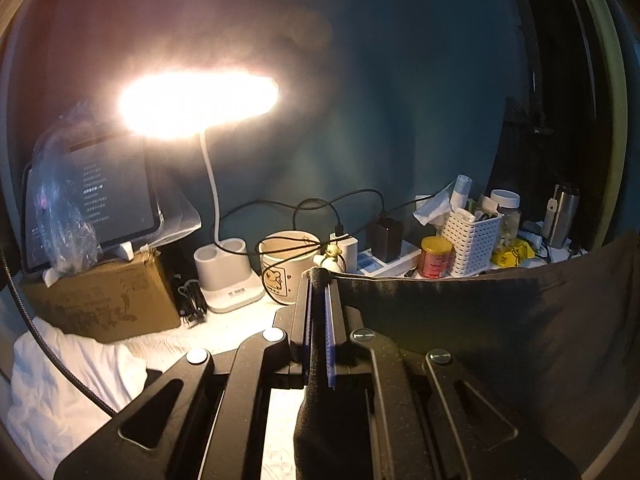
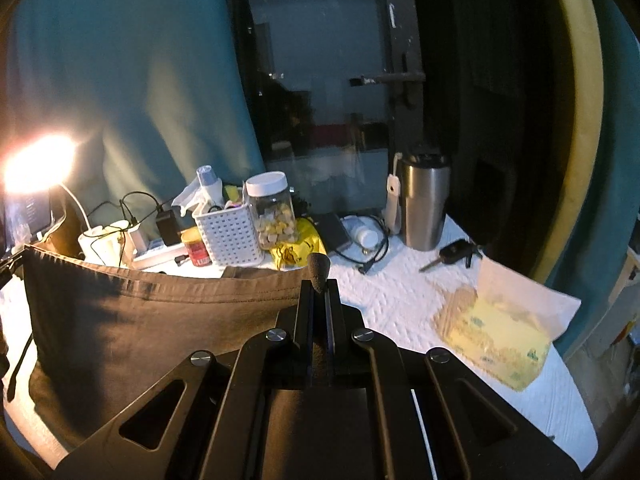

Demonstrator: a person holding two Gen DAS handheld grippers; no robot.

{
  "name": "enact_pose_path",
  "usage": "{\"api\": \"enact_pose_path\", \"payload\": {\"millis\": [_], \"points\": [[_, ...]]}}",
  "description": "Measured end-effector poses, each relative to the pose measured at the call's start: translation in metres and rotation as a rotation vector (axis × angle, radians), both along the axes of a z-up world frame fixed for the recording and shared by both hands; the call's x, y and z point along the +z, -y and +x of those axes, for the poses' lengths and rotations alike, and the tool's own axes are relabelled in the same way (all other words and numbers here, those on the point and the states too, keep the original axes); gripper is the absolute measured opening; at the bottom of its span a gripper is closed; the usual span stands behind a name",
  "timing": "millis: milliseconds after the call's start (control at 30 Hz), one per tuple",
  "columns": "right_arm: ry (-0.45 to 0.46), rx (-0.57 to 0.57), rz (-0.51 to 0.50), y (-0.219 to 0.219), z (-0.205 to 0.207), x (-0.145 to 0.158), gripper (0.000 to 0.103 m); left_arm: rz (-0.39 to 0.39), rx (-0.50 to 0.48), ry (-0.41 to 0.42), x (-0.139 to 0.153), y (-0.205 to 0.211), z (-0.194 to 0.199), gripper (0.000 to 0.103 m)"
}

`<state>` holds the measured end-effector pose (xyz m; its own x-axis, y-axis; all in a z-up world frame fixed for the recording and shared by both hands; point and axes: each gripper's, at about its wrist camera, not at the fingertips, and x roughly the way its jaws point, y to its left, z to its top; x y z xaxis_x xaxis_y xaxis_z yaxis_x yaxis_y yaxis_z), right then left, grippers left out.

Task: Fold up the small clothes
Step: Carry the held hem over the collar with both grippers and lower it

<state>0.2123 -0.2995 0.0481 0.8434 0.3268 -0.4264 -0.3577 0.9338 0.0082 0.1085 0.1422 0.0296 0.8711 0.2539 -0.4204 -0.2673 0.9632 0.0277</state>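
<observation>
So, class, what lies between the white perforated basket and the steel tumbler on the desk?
Right wrist view: a snack jar, yellow bag, dark phone-like slab.

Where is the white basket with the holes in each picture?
Left wrist view: the basket stands right of centre, behind the dark cloth, beside a red can.
Right wrist view: the basket stands left of centre, behind the same cloth, with the can on its left.
Shared landmark: the lit lamp, far left in the right wrist view.
</observation>
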Motion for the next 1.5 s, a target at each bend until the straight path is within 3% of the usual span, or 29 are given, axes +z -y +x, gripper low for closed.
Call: {"api": "enact_pose_path", "payload": {"millis": [433,767,833,1000,1033,1100,1167,1300,1367,1400,1433,1467,1500], "points": [[0.023,0.005,-0.048,-0.024,0.042,0.009,0.006,0.044,-0.006,-0.003,-0.002,-0.021,0.039,0.004],[0.010,0.040,-0.080,-0.048,0.089,0.002,0.006,0.068,0.052,0.000,-0.007,-0.045,0.066,0.004],[0.006,0.048,-0.087,-0.055,0.098,0.000,0.006,0.044,0.043,-0.016,-0.010,-0.050,0.072,0.004],[-0.018,0.057,-0.100,-0.065,0.112,-0.012,0.006,-0.107,-0.037,-0.160,-0.045,-0.060,0.097,0.005],[-0.027,0.055,-0.099,-0.065,0.115,-0.016,0.006,-0.148,-0.053,-0.195,-0.057,-0.064,0.103,0.007],[-0.040,0.050,-0.099,-0.065,0.118,-0.021,0.006,-0.218,-0.072,-0.269,-0.079,-0.070,0.114,0.023],[-0.053,0.043,-0.098,-0.063,0.120,-0.026,0.006,-0.257,-0.076,-0.305,-0.099,-0.073,0.123,0.052],[-0.070,0.029,-0.099,-0.058,0.124,-0.032,0.006,-0.233,-0.077,-0.317,-0.116,-0.069,0.135,0.055],[-0.076,0.024,-0.101,-0.056,0.125,-0.034,0.006,-0.228,-0.147,-0.317,-0.121,-0.062,0.141,0.053],[-0.079,0.022,-0.101,-0.056,0.126,-0.035,0.006,-0.227,-0.171,-0.330,-0.125,-0.059,0.145,0.046],[-0.082,0.020,-0.100,-0.055,0.127,-0.035,0.006,-0.225,-0.183,-0.345,-0.128,-0.058,0.148,0.014],[-0.083,0.020,-0.100,-0.055,0.128,-0.036,0.006,-0.221,-0.185,-0.370,-0.132,-0.054,0.151,0.004],[-0.082,0.020,-0.102,-0.056,0.129,-0.035,0.006,-0.217,-0.183,-0.367,-0.131,-0.052,0.151,0.004]]}}
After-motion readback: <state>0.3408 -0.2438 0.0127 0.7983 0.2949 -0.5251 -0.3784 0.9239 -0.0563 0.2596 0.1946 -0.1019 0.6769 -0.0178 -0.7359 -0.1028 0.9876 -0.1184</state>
